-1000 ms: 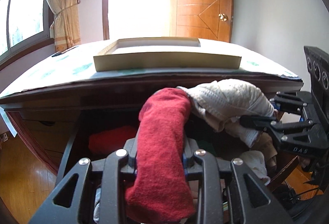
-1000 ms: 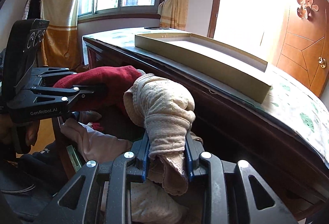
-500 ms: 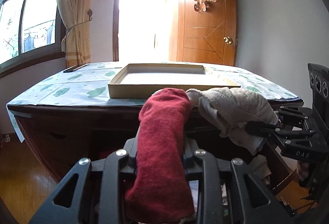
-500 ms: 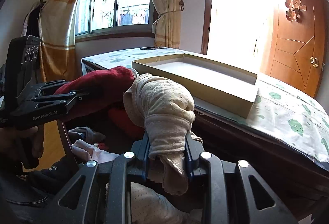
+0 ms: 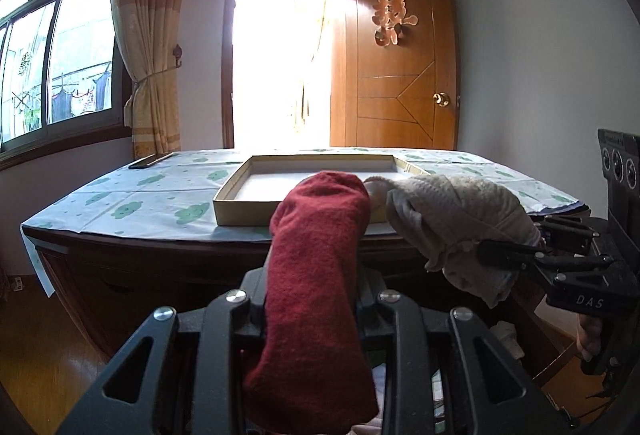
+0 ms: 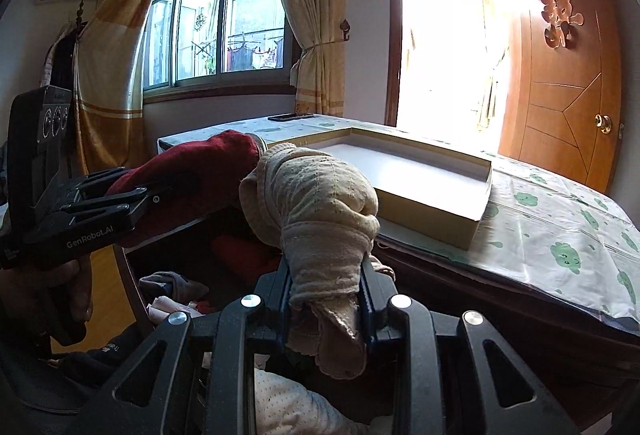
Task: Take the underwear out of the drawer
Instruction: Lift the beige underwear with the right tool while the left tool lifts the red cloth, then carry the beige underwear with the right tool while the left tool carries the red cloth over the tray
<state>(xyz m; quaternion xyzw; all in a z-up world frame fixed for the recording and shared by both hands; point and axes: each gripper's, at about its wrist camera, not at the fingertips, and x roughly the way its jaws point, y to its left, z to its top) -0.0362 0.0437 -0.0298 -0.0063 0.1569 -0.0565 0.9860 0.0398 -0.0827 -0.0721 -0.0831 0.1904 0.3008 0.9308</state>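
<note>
While the left tongs [image 5: 312, 299] clamp the red roll [image 5: 316, 275] and the right tongs [image 6: 326, 299] clamp the beige roll [image 6: 320, 211], the shallow box [image 5: 240, 211] on the counter [image 5: 120, 203] lies just ahead.

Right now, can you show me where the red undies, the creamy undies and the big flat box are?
red underwear [image 5: 316, 255], left wrist view, middle of the rolled cloth.
cream underwear [image 6: 320, 207], right wrist view, top of the bundle.
shallow box [image 6: 432, 211], right wrist view, its near outer wall.
</note>
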